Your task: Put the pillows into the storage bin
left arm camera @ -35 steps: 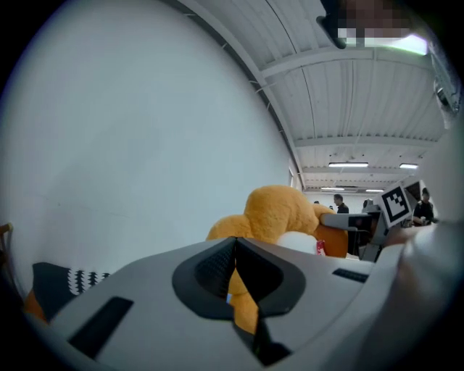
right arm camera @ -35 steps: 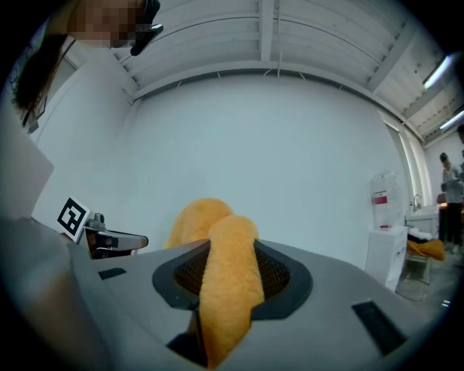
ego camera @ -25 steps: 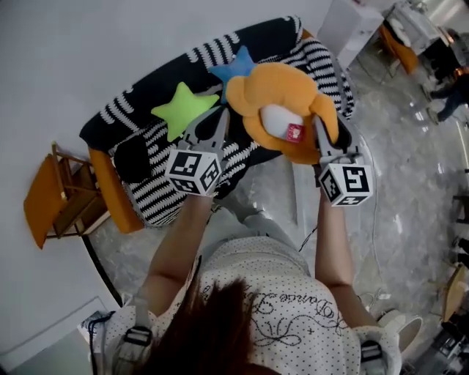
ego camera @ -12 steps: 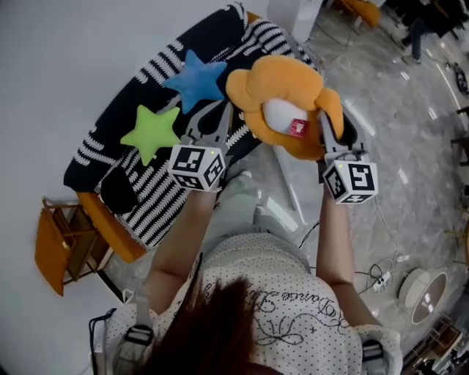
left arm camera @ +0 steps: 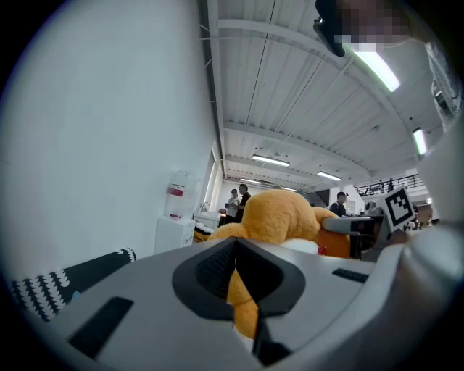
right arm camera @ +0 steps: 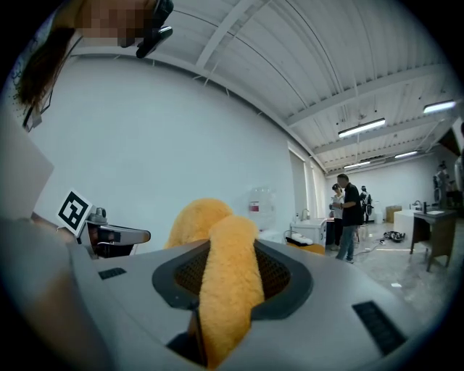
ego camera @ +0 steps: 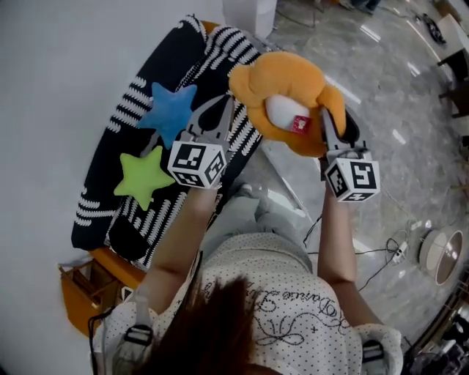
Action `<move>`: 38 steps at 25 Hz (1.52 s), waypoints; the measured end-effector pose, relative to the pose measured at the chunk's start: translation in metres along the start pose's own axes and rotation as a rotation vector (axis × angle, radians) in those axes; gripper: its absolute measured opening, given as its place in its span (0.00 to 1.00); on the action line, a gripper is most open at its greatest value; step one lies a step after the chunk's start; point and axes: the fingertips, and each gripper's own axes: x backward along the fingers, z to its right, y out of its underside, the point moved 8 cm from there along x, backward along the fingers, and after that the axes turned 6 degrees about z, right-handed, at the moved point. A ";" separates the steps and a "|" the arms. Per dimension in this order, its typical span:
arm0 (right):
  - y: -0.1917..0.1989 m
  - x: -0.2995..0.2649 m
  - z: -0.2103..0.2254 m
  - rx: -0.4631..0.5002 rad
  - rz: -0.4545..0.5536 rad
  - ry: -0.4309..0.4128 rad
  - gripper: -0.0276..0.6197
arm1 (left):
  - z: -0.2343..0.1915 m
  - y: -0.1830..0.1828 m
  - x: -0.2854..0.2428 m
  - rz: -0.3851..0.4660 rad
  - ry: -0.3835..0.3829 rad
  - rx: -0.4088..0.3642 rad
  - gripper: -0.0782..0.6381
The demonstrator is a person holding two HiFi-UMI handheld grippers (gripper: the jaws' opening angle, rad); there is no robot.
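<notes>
An orange plush pillow (ego camera: 282,84) with a white patch and a red tag (ego camera: 297,125) hangs in the air between my two grippers, above the floor in front of the person. At its left edge my left gripper (ego camera: 226,104) is shut, and orange plush (left arm camera: 279,214) is pinched between its closed jaws. My right gripper (ego camera: 325,121) is shut on a thick orange fold (right arm camera: 225,282) at the pillow's right side. A blue star pillow (ego camera: 170,111) and a green star pillow (ego camera: 144,176) lie on the striped sofa (ego camera: 227,55) to the left.
A white cabinet (ego camera: 249,15) stands beyond the sofa's far end. An orange wooden chair (ego camera: 88,289) is at the lower left. A round device (ego camera: 440,256) and cables (ego camera: 381,256) lie on the marble floor at the right. Several people (right arm camera: 348,214) stand far off.
Both grippers have swung the orange pillow away from the sofa. The sofa and the star pillows have slid left and down in the head view, and more floor shows at the right.
</notes>
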 end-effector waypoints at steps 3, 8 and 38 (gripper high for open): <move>0.008 -0.007 0.015 -0.009 -0.022 0.056 0.26 | -0.008 0.006 -0.032 -0.028 0.051 0.002 0.12; 0.027 -0.006 0.048 -0.028 -0.071 0.114 0.26 | -0.002 0.027 -0.072 -0.078 0.087 0.024 0.12; 0.303 -0.031 0.220 -0.110 -0.462 0.115 0.27 | -0.009 0.279 -0.223 -0.284 -0.030 0.157 0.12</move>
